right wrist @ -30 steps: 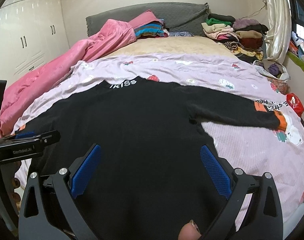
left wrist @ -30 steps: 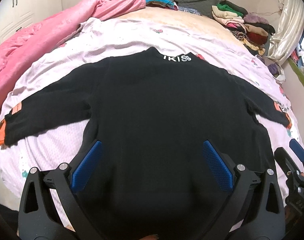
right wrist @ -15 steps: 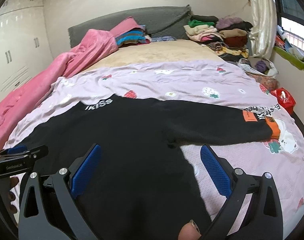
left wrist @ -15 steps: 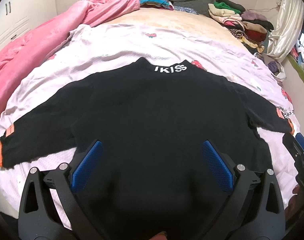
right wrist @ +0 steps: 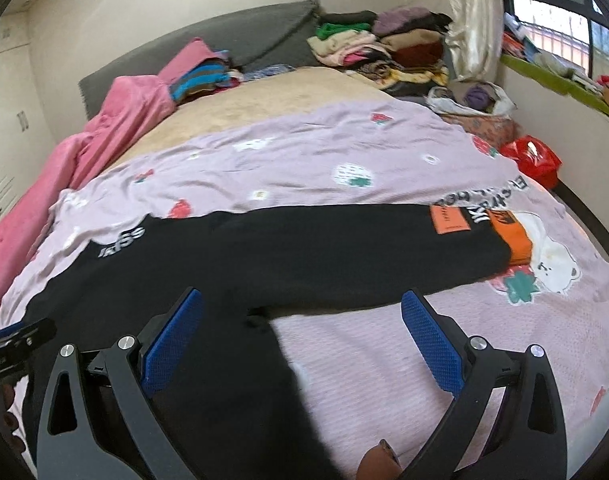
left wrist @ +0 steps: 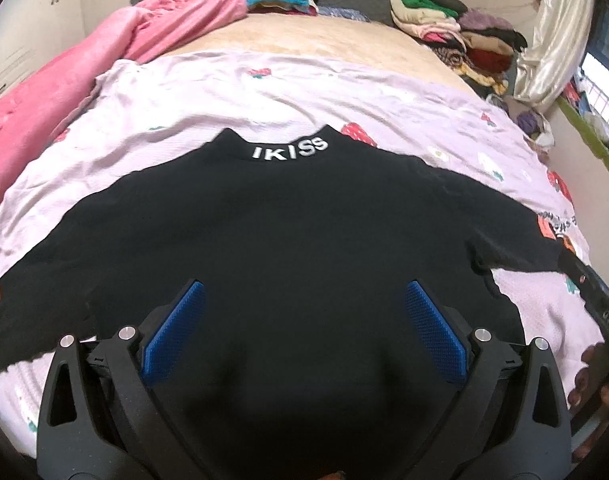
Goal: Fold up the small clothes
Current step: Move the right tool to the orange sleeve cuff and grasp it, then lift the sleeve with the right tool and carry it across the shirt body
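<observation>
The black long-sleeved knit sweater [left wrist: 296, 248] with white "IKISS" lettering [left wrist: 290, 151] on its collar lies spread flat on the lilac printed bedsheet [left wrist: 232, 92], collar pointing away from both grippers toward the headboard, sleeves stretched out sideways so its long axis runs left to right. To the far left of the left gripper [left wrist: 300, 328] the left sleeve [left wrist: 28, 312] ends in an orange cuff at the frame edge. That gripper hovers over the lower body of the sweater, its blue-padded fingers [left wrist: 172, 336] spread wide with nothing between them. The right gripper [right wrist: 300, 332], likewise spread and empty, sits over the right armpit, with the right sleeve [right wrist: 364, 252] running off to its right and ending in an orange cuff [right wrist: 512, 236]. Compared with a second ago, the right camera has swung rightward, so the sleeve now crosses between its fingers, and the sweater sits slightly farther from the left gripper.
</observation>
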`<action>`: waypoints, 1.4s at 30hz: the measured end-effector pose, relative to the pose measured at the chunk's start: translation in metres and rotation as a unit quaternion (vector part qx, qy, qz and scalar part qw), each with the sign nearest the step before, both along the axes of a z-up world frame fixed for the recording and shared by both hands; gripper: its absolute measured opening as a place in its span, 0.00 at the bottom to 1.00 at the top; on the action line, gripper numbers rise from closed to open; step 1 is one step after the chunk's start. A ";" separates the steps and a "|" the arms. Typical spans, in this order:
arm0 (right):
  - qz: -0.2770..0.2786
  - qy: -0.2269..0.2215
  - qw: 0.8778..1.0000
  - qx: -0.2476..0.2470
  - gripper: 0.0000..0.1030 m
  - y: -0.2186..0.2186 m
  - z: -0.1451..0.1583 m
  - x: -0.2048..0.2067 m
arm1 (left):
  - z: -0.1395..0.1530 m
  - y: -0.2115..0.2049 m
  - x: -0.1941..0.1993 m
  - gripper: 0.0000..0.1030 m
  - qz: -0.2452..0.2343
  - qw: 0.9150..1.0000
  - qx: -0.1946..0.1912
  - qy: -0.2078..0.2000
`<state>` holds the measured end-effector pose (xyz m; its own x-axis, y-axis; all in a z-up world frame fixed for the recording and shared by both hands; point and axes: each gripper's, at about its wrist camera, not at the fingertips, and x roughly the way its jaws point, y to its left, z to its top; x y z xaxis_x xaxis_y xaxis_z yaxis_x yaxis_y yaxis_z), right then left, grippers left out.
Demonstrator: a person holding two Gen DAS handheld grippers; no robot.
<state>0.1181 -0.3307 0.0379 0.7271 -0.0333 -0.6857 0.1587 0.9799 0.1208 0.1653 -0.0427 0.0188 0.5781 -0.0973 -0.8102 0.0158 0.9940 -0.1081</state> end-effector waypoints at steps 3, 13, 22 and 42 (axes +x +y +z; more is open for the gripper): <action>-0.021 0.012 1.000 0.011 0.96 -0.021 -0.007 0.007 | -0.003 -0.008 0.007 0.91 -0.004 1.000 0.000 -0.001; -0.108 0.044 0.992 0.044 0.96 -0.095 -0.033 0.024 | -0.018 -0.018 0.029 0.91 0.001 1.000 0.015 0.008; -0.171 0.063 0.982 0.056 0.96 -0.156 -0.051 0.032 | -0.034 -0.018 0.047 0.91 0.012 1.000 0.001 0.020; -0.185 -0.041 0.969 0.161 0.14 -0.205 -0.050 0.038 | -0.014 0.022 0.053 0.91 0.023 1.000 -0.004 -0.004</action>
<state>0.1559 -0.5362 -0.0121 0.7593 -0.0962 -0.6436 0.4685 0.7672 0.4380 0.2179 -0.0203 0.0045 0.5891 -0.0770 -0.8044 -0.0294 0.9928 -0.1165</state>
